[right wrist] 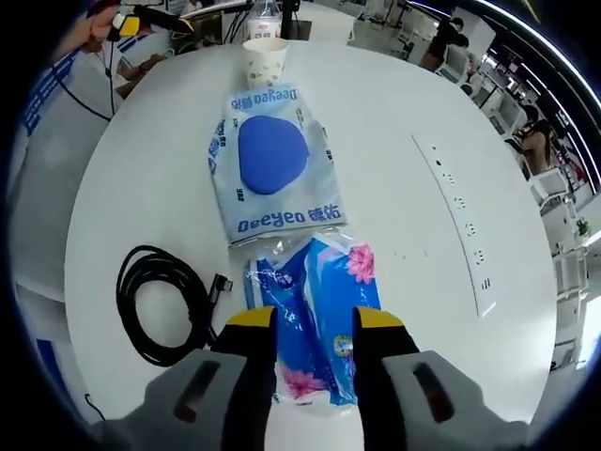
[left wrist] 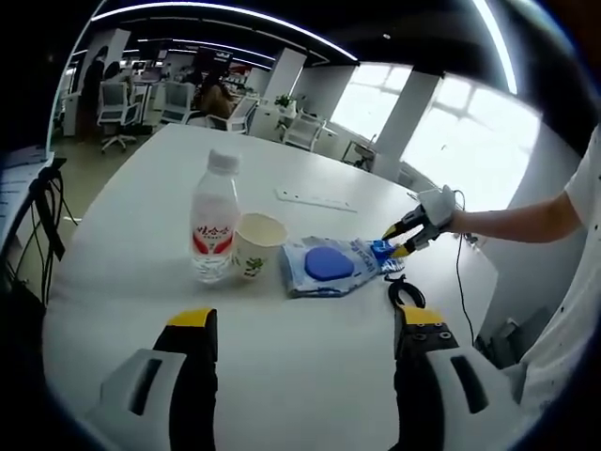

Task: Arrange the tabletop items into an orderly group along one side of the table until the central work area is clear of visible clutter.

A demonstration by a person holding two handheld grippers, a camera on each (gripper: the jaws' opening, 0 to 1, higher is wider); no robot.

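Note:
A clear water bottle (left wrist: pixel 214 225) with a red label stands beside a paper cup (left wrist: pixel 258 244) on the white table (left wrist: pixel 122 282). Right of the cup lies a blue-and-white wet-wipes pack (left wrist: pixel 324 265) (right wrist: pixel 272 164). My right gripper (left wrist: pixel 398 243) (right wrist: pixel 315 324) is shut on a small blue tissue pack (left wrist: pixel 381 250) (right wrist: pixel 315 282) with pink flowers, just beyond the wipes' end. My left gripper (left wrist: pixel 307 324) hangs open over bare table, short of the bottle and cup. The cup (right wrist: pixel 265 58) and bottle (right wrist: pixel 268 14) sit at the table's far side in the right gripper view.
A coiled black cable (right wrist: pixel 160 305) (left wrist: pixel 406 293) lies next to the tissue pack. A white power strip (right wrist: pixel 460 225) (left wrist: pixel 315 199) is set flat in the tabletop. A person's arm (left wrist: pixel 526 218) reaches in from the right. Office chairs and desks stand beyond the table.

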